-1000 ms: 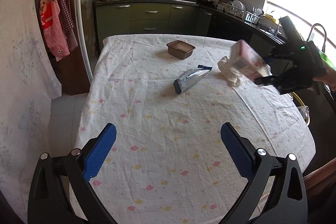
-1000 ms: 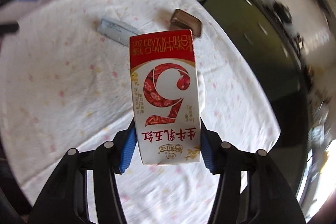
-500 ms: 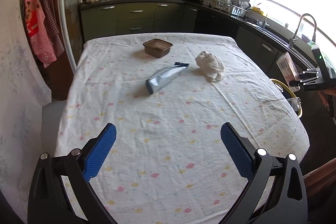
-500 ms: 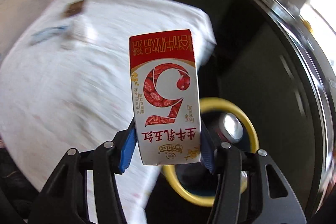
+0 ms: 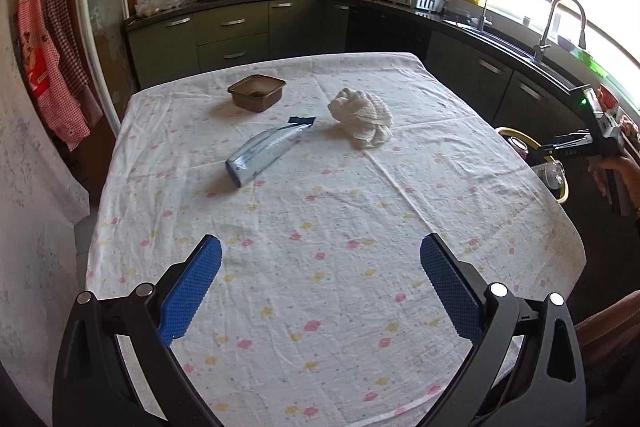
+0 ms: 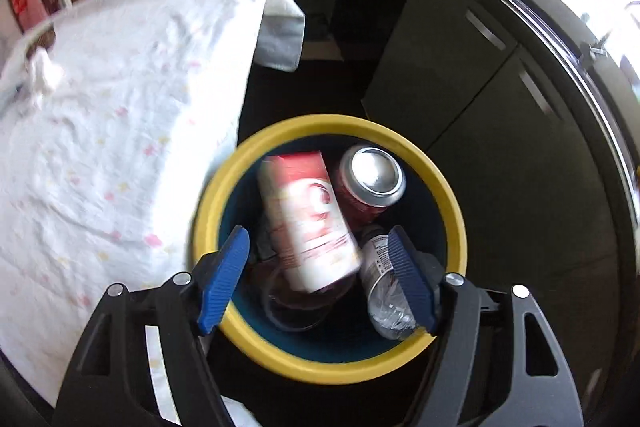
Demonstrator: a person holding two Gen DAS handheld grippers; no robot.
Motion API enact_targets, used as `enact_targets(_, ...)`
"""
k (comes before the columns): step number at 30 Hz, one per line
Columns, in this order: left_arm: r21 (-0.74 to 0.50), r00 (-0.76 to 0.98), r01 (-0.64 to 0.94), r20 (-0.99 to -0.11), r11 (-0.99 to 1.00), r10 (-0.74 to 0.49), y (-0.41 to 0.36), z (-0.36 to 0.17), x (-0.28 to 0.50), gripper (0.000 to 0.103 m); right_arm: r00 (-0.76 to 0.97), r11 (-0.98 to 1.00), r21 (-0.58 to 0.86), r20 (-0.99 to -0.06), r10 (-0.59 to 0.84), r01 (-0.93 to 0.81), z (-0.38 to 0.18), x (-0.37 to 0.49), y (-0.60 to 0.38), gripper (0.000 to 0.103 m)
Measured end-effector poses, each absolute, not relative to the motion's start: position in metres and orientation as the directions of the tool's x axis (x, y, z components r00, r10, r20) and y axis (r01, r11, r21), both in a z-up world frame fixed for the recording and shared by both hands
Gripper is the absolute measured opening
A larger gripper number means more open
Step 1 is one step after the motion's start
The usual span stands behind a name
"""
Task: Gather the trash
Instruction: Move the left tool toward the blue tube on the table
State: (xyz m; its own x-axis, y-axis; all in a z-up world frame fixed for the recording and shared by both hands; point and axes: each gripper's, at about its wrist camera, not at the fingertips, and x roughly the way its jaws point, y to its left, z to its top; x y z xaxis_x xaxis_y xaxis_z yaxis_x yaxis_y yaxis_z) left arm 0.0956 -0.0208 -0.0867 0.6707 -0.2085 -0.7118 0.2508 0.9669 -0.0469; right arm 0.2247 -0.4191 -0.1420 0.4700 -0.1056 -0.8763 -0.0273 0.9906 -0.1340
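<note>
My right gripper (image 6: 318,283) is open above a yellow-rimmed bin (image 6: 456,223) beside the table. The red and white milk carton (image 6: 308,223) is inside the bin, blurred, next to a red can (image 6: 372,183) and a clear plastic bottle (image 6: 380,287). My left gripper (image 5: 318,291) is open and empty over the near end of the table. On the table lie a blue-silver wrapper (image 5: 268,149), a crumpled white tissue (image 5: 364,117) and a brown plastic container (image 5: 257,91). The right gripper (image 5: 560,149) also shows at the table's right, over the bin rim (image 5: 520,137).
The table has a white flowered cloth (image 5: 320,227). Dark green kitchen cabinets (image 5: 232,35) and a counter with a sink (image 5: 560,27) run along the back and right. Aprons (image 5: 44,59) hang at the left.
My right gripper swung from the table to over the bin, opened and let the milk carton go into it. The left gripper stayed open and the view shifted slightly.
</note>
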Motion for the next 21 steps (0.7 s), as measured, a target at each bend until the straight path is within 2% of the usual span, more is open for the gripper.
enact_targets(10, 0.050, 0.658, 0.322, -0.729, 0.946, -0.186, -0.029, -0.090, 0.128, 0.098, 0.479, 0.997, -0.066, -0.877, -0.038, -0.041, -0.140, 0.205, -0.402, 0.071)
enact_targets(15, 0.104, 0.640, 0.412, -0.741, 0.905, -0.206, -0.033, -0.087, 0.159, 0.098, 0.487, 0.996, -0.065, -0.873, -0.029, -0.057, -0.138, 0.206, -0.390, 0.075)
enact_targets(21, 0.135, 0.594, 0.504, -0.771, 0.853, -0.229, -0.033, -0.094, 0.204, 0.098, 0.489, 0.997, -0.052, -0.872, -0.017, -0.057, -0.138, 0.208, -0.383, 0.075)
